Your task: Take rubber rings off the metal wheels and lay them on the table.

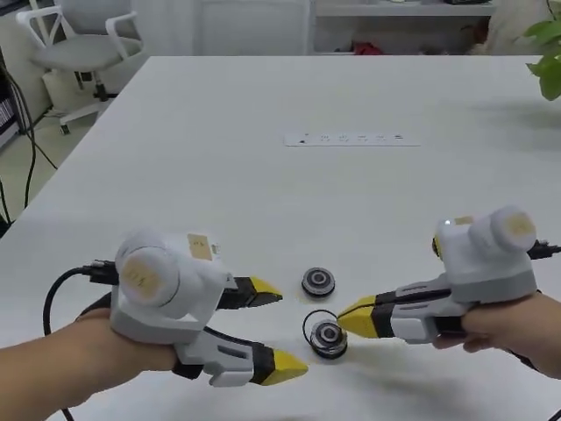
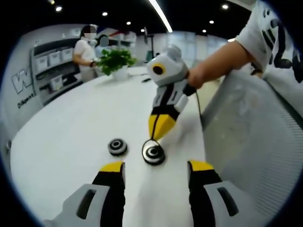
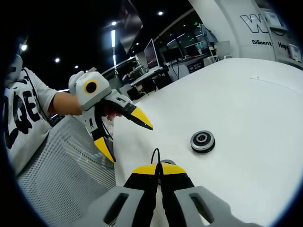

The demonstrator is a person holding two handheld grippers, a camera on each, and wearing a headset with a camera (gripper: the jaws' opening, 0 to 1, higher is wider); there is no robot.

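- Head view: our right tongs point(image 1: 355, 317) are clamping a ring point(image 1: 306, 324), half off the near wheel point(image 1: 329, 337); our left tongs point(image 1: 279, 329) are gaping wide beside it; the far wheel point(image 1: 318, 281) is lying on the surface point(image 1: 263, 175).
- Left gripper view: the ring is stretching from the right tips to that wheel.
- Right gripper view: the ring is poking up between shut jaws. We are judging the next move: pull it clear, then lay it down.
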